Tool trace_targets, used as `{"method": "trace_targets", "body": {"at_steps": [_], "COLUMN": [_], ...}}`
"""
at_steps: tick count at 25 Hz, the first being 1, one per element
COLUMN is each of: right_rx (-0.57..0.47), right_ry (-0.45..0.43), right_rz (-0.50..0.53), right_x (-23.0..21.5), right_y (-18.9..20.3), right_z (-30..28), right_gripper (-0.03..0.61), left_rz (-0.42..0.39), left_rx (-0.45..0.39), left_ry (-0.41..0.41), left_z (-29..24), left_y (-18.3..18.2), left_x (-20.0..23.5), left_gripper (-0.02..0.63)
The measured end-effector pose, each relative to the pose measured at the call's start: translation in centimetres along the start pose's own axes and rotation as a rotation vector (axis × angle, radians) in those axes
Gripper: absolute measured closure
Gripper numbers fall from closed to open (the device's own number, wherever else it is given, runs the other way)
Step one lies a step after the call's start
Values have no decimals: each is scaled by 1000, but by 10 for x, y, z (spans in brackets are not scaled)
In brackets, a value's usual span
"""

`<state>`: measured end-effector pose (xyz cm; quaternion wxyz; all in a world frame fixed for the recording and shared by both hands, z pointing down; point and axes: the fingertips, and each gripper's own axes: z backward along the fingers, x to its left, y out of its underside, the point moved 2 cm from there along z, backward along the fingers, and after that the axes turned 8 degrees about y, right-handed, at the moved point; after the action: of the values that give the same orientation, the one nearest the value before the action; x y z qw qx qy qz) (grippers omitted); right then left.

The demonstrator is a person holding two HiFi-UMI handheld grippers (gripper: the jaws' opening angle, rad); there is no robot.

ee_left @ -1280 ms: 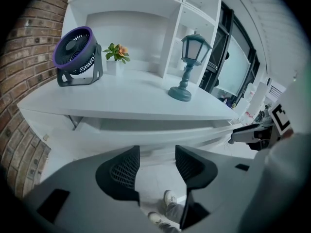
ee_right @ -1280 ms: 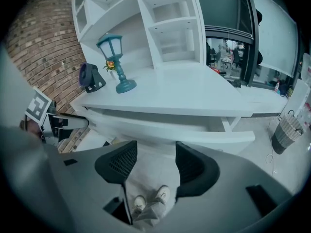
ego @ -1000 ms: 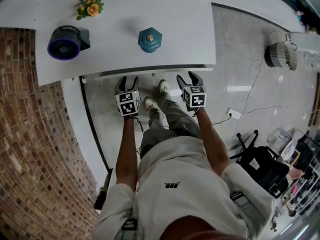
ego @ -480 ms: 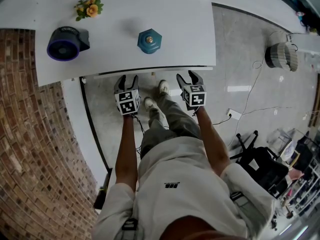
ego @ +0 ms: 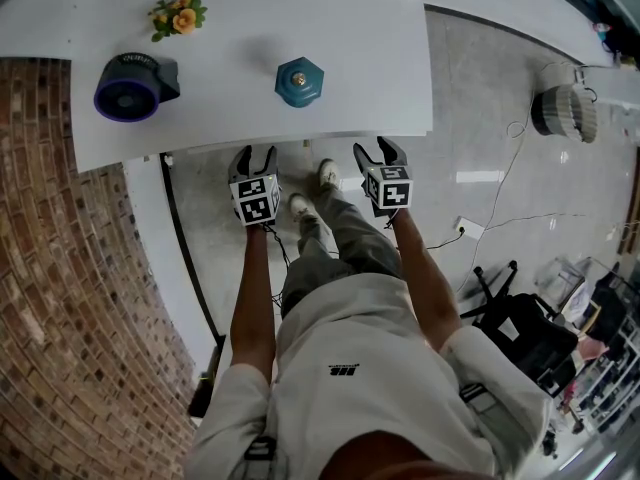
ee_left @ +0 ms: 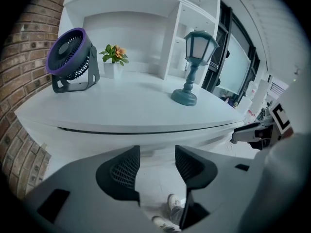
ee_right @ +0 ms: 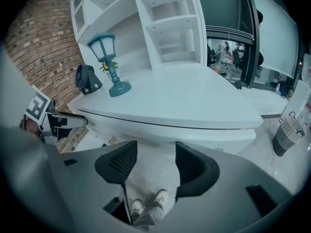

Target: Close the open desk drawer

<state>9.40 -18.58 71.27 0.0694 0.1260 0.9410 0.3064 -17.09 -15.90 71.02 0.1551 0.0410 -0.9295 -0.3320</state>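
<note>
We are seeing a red brick wall (ego: 60,268) running left of a white desk (ego: 350,78), with glossy grey floor (ego: 485,78) gleaming to its right. White shelving (ee_right: 165,18) is rising behind the desk, and dark windows (ee_right: 226,8) are lining the far side.

On the white worktop (ego: 370,58) a purple desk fan (ego: 130,86) stands at the left, near a small pot of orange flowers (ego: 178,15), with a teal lantern lamp (ego: 300,80) well apart to the right. A brick wall (ego: 60,268) runs alongside. White shelves (ee_right: 165,23) rise behind. A woven basket (ego: 563,113) sits on the floor.
</note>
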Motion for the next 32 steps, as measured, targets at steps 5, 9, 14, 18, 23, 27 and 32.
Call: {"method": "trace_targets", "body": {"at_steps": [5, 9, 14, 18, 23, 27, 32], "right_rx": [-12, -13, -38, -74, -165, -260, -345], "right_ry": [4, 11, 19, 12, -22, -49, -31], "right_rz": [-9, -10, 2, 55, 68, 68, 110], "right_x": [0, 0, 4, 15, 38, 58, 71], "right_y": [1, 2, -1, -8, -23, -40, -46], "right_z": [-2, -1, 3, 19, 61, 108, 167], "right_gripper": [328, 328, 328, 330, 345, 345, 357], "left_rz": [-4, -11, -18, -36, -60, -99, -161], "left_rx": [3, 8, 10, -3, -60, -132, -227], "left_ry": [1, 4, 21, 35, 60, 83, 127], "left_z": [-1, 0, 2, 8, 33, 65, 119], "left_y": [1, 2, 3, 1, -6, -18, -32], "left_x": [0, 0, -5, -15, -35, -55, -87], "left_gripper": [372, 371, 368, 368, 367, 368, 368]}}
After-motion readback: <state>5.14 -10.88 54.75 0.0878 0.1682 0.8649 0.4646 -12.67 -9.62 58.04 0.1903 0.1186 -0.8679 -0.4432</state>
